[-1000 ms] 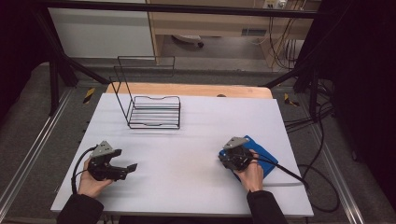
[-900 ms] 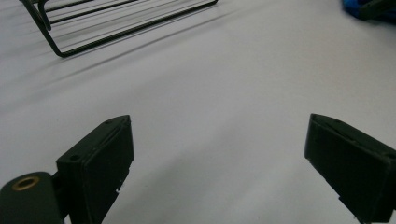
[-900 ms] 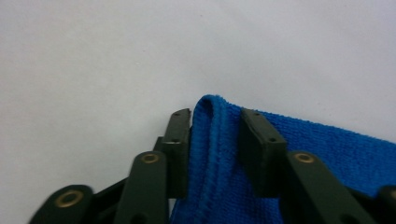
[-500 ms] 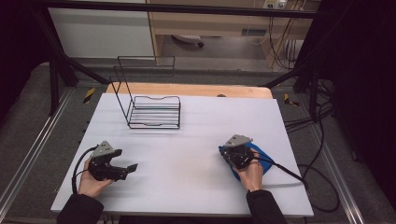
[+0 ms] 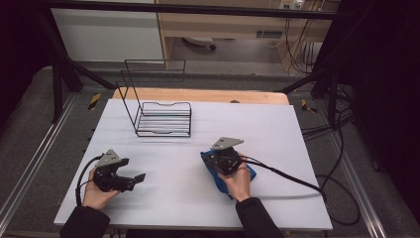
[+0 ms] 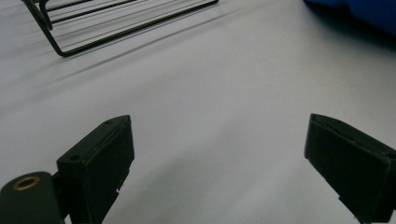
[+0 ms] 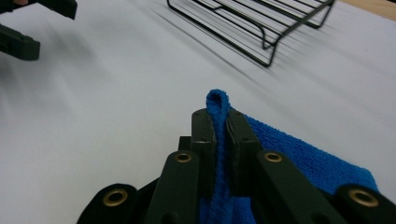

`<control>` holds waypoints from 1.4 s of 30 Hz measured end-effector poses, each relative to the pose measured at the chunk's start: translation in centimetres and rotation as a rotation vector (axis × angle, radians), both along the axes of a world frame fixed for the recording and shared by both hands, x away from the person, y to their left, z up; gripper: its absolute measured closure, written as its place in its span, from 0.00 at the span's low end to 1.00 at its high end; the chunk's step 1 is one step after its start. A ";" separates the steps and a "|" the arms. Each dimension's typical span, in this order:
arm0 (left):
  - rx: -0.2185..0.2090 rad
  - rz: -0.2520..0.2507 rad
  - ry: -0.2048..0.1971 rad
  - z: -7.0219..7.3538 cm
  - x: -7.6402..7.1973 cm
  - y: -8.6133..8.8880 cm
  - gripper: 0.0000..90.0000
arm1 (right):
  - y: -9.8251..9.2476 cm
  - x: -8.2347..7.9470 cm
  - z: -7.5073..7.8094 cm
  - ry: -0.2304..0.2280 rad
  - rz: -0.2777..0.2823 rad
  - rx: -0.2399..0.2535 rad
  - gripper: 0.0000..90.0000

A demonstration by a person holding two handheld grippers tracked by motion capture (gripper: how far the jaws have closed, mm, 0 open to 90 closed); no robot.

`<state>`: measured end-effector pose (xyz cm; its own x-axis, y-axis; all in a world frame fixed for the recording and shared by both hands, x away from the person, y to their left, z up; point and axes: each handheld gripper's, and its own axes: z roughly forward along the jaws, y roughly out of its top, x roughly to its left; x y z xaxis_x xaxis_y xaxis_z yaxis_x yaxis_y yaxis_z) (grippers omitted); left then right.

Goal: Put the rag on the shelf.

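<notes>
White desk (image 5: 277,129) on a wooden top, dark lab around it, cables on the floor off the right edge. Left to right:

Left claw (image 5: 132,179) sits near the desk's front-left corner, held in the person's left hand (image 5: 96,193). Jaws spread wide, nothing between them; left gripper view has bare desk between the two black jaws.

Black wire rack (image 5: 163,119) stands toward the back edge, left of centre, tall back frame upright, empty.

Right claw (image 5: 214,163) is just right of centre, toward the front edge, in the right hand (image 5: 237,181). Jaws have just been closing and are now clenched on a pinched fold of the blue cloth (image 7: 299,154); the fold sticks up past the jaw tips in the right gripper view. Rest of cloth trails under and behind the claw on the desk. Cable (image 5: 292,178) runs off toward the right edge.
</notes>
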<state>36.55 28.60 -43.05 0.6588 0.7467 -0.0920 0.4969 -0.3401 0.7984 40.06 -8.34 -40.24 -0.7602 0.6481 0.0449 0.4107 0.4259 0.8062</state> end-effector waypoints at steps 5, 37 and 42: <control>0.004 -0.001 -0.001 0.0 0.0 0.0 0.09 | 3.7 1.1 -0.4 0.039 0.025 0.036 0.93; 0.009 -0.003 0.005 0.0 0.0 0.0 0.09 | 5.2 -1.2 0.1 0.041 0.171 -0.018 0.45; 0.010 -0.002 0.006 -0.1 0.0 -0.1 0.09 | 3.3 -3.3 -0.7 0.085 0.217 -0.025 0.51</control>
<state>36.55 28.49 -43.10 0.6600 0.7461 -0.0883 0.5010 -0.3494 0.7918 36.72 -5.04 -40.93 -0.8763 0.4713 0.1002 0.3727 0.5314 0.7607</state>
